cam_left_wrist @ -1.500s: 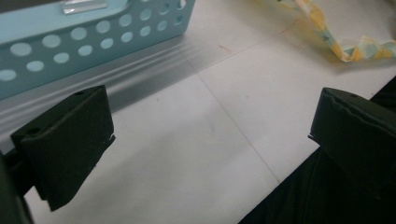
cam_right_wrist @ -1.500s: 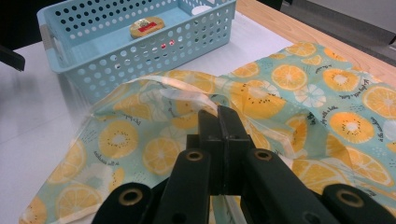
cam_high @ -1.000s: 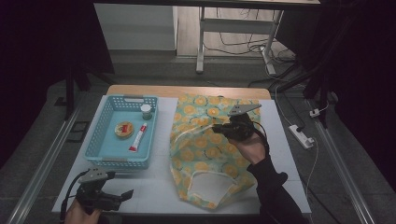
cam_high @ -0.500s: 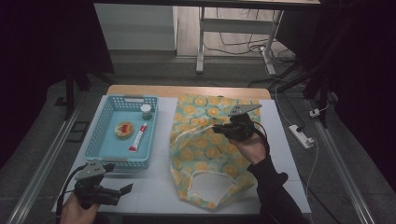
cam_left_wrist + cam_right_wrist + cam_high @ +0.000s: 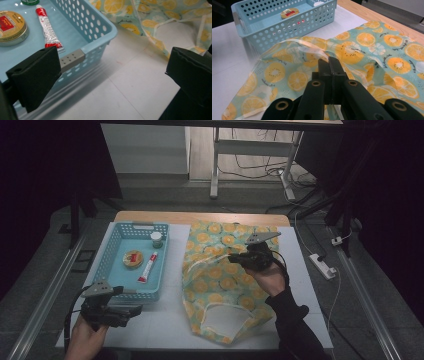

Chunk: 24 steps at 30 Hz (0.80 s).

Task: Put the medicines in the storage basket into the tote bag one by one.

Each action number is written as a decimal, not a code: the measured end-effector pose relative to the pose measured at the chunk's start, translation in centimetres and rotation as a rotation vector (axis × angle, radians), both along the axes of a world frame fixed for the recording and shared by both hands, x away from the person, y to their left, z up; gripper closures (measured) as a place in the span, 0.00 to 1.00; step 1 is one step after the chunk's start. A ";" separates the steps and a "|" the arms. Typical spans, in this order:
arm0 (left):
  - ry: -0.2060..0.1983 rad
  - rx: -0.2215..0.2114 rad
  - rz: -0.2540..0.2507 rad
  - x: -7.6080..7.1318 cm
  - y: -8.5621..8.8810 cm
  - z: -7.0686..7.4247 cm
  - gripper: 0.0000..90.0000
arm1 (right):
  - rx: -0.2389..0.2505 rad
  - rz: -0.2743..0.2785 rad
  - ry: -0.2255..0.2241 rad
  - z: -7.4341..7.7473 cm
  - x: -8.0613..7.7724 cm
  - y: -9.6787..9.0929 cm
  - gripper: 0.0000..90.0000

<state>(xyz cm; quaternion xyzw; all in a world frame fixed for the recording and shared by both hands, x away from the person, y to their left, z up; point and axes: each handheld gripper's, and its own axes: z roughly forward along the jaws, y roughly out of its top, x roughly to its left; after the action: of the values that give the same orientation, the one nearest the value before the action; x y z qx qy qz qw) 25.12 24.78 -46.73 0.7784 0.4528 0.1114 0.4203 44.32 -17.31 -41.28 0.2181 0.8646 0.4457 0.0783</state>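
crinkly fruit-print bag [image 5: 220, 285], perforated plastic basket [image 5: 116, 251]

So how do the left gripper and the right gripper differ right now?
The left gripper has its jaws wide apart with nothing between them; the right gripper has its jaws shut on the clear edge of the orange-print plastic bag. The left gripper sits at the near corner of the perforated light-blue plastic basket; the right is over the bag. Both have black jaws.

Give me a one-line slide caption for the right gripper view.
Right hand-held gripper shut on the handle strip of the citrus-print bag, blue basket beyond on the white table.
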 end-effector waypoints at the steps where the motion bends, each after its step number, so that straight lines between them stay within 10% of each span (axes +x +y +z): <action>1: 0.007 -0.001 -0.004 0.3 0.0 0.0 0.00 | 0.000 0.001 0.000 0.0 0.0 0.0 1.00; 17: -0.015 0.089 0.027 4.2 -0.1 1.0 0.00 | 0.000 0.004 -0.006 0.0 -0.1 0.1 1.00; 24: 0.006 0.066 0.040 5.9 0.5 1.0 0.00 | 0.000 0.003 -0.011 0.0 -0.1 0.1 1.00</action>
<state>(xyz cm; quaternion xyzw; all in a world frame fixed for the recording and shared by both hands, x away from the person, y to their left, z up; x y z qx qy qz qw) 31.05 25.27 -45.75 0.7830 0.4657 0.1322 0.3907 44.21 -17.24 -41.33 0.2143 0.8646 0.4469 0.0826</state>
